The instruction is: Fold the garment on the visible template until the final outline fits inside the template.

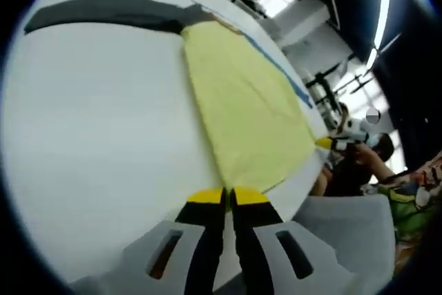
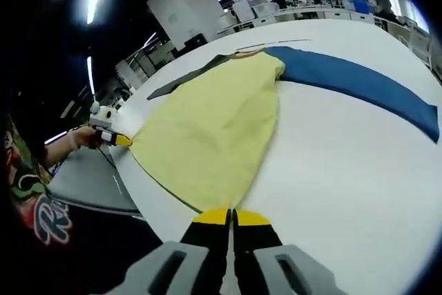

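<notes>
While the right gripper view shows a blue strip beside the one yellow garment, the left gripper view shows a grey strip at its far end. Both grippers, left and right, pinch near corners of the garment, spread flat on the white table. A person's hand is nearby.

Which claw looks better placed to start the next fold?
Neither clearly: left claw and right claw each sit shut at a near corner of the yellow garment, apparently pinching its edge. A two-handed fold looks likelier.
</notes>
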`<state>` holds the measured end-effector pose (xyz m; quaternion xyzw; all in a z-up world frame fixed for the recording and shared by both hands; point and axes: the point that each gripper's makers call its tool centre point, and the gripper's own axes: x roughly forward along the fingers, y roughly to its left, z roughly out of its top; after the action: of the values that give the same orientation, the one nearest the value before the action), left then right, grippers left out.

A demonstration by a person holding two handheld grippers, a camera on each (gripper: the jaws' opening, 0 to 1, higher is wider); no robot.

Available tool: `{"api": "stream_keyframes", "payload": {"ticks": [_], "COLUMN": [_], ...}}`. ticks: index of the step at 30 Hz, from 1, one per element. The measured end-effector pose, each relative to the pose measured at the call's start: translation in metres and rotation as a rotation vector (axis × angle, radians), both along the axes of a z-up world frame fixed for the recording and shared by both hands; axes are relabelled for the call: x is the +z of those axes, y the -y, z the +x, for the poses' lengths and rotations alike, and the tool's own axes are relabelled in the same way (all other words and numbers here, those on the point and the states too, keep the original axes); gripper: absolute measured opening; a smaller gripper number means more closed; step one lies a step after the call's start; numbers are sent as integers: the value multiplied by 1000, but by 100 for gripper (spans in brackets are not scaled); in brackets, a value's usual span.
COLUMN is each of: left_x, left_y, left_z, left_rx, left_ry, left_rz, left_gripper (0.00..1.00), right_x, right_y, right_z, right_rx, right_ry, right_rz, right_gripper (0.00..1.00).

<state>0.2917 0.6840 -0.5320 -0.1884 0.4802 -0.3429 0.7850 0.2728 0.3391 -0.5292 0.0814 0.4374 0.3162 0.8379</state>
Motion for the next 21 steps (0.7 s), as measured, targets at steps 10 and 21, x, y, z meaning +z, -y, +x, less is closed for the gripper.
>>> {"api": "stream_keyframes", "payload": {"ticks": [10,21], "left_x": [20,54], "left_y": [-2,-2], "left_z": [12,43], "left_rx": [-24,-51], "left_ry": [173,449], "left_rz": [11,82], "left_gripper": [37,75], "right_x": [10,50], "right_y": [7,17], "right_z": [7,39], "right_rx": [-8,-100], "right_ry": [100,302], "right_rz": [1,67], "right_gripper": [2,57]}}
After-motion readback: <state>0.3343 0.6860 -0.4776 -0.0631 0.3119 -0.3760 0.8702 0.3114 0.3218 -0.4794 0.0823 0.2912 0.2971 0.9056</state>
